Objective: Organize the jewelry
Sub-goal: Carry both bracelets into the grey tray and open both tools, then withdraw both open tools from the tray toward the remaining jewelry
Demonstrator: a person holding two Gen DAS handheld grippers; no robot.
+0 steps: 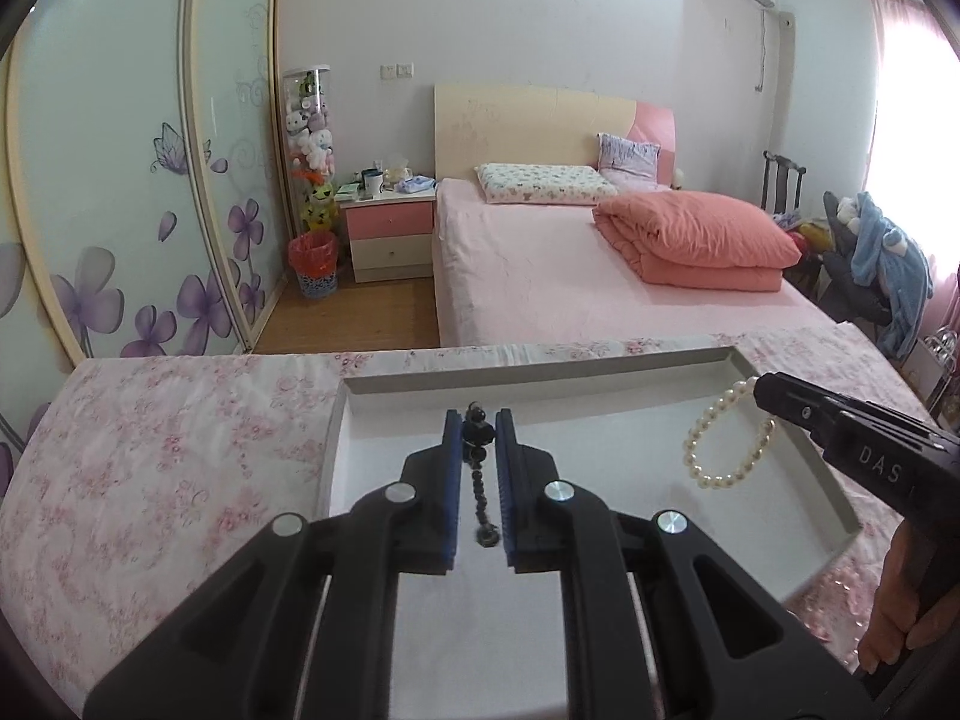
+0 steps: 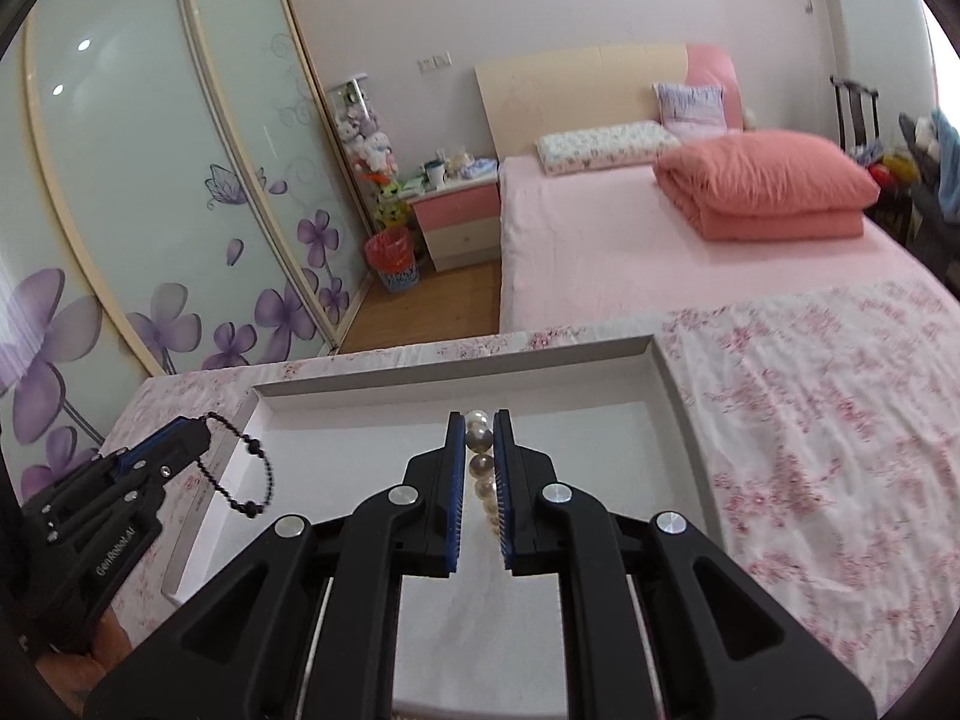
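My left gripper [image 1: 478, 429] is shut on a black bead bracelet [image 1: 480, 480], which hangs from the jaws above the white tray [image 1: 834, 480]. It also shows in the right wrist view, where the left gripper [image 2: 201, 435] holds the black bracelet [image 2: 249, 474] over the tray's left rim. My right gripper [image 2: 479, 429] is shut on a pearl bracelet [image 2: 483, 468] above the tray [image 2: 678, 396]. In the left wrist view the right gripper [image 1: 762, 393] holds the pearl bracelet [image 1: 720, 450] dangling over the tray's right side.
The tray sits on a pink floral cloth [image 1: 180, 450] over a table. Beyond the table's far edge are a pink bed [image 1: 600, 264], a nightstand [image 1: 390, 228], a red bin [image 1: 313, 261] and sliding wardrobe doors [image 1: 120, 180].
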